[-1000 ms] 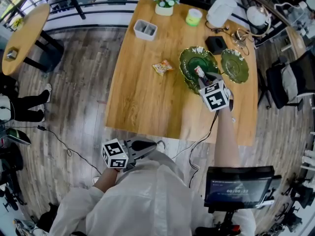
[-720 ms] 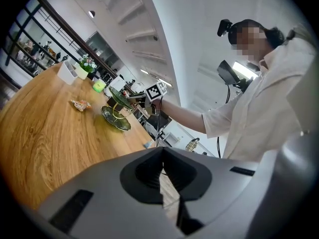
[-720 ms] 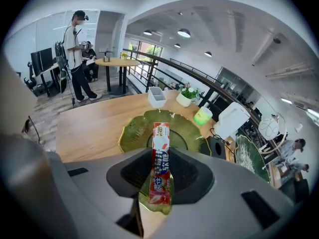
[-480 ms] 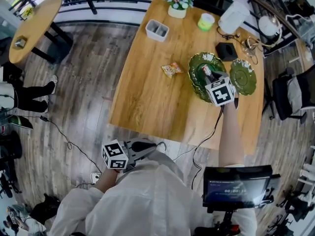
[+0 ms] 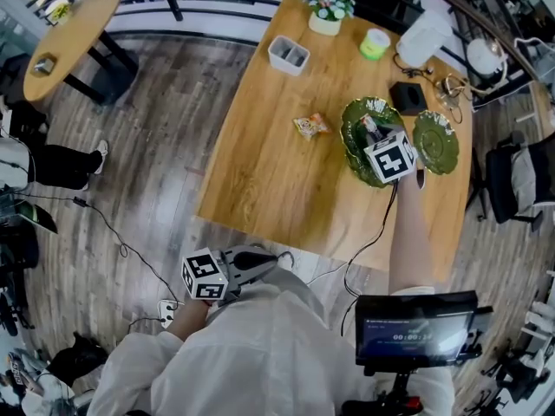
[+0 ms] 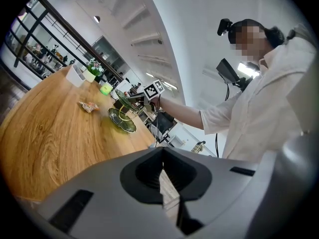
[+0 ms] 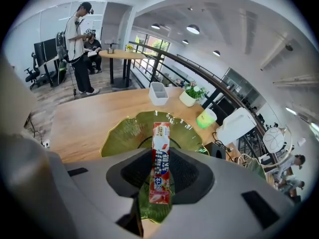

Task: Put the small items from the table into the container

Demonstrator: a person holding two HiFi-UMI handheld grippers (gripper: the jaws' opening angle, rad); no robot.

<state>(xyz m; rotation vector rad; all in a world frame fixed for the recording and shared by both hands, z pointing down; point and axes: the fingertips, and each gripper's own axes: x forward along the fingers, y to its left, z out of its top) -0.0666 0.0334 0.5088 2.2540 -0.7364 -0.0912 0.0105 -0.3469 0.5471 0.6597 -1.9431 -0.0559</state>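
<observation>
dish [image 5: 351,137] half hidden behind my right gripper [image 5: 373,133], which tilts down over it, clamped on red sachet [image 7: 160,158]. my left gripper [image 6: 163,183] level, jaws together, empty.

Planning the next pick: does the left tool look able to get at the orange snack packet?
Probably yes: the left tool is shut and empty, and only bare table lies between it and the snack packet.

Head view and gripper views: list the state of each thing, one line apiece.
Left gripper, shut, empty.
Right gripper, shut on the red snack stick.
Red snack stick, held above the green dish.
Green dish, on the table.
Orange snack packet, lying loose on the table.
</observation>
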